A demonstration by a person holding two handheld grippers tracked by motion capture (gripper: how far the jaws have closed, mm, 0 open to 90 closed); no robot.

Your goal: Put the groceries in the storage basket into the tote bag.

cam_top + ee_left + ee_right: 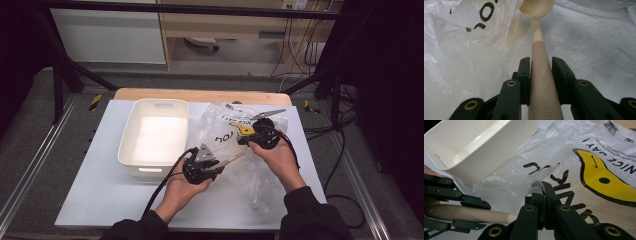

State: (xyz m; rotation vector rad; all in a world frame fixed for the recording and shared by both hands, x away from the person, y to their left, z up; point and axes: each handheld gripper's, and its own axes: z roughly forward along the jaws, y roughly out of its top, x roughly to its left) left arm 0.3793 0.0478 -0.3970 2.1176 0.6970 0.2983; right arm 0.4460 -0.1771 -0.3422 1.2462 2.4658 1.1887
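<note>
Left gripper (540, 75) clamps spoon (539, 45) handle, bowl pointing into plastic bag (594, 37). Right gripper (543, 192) pinches bag film, jaws closed.

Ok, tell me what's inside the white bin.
The white bin looks empty: its bare floor shows in the high view, with nothing lying in it. The spoon is outside it, held in the left gripper over the plastic bag. The bag's contents stay hidden.

Spoon (539, 75) bowl cropped at top edge
</note>
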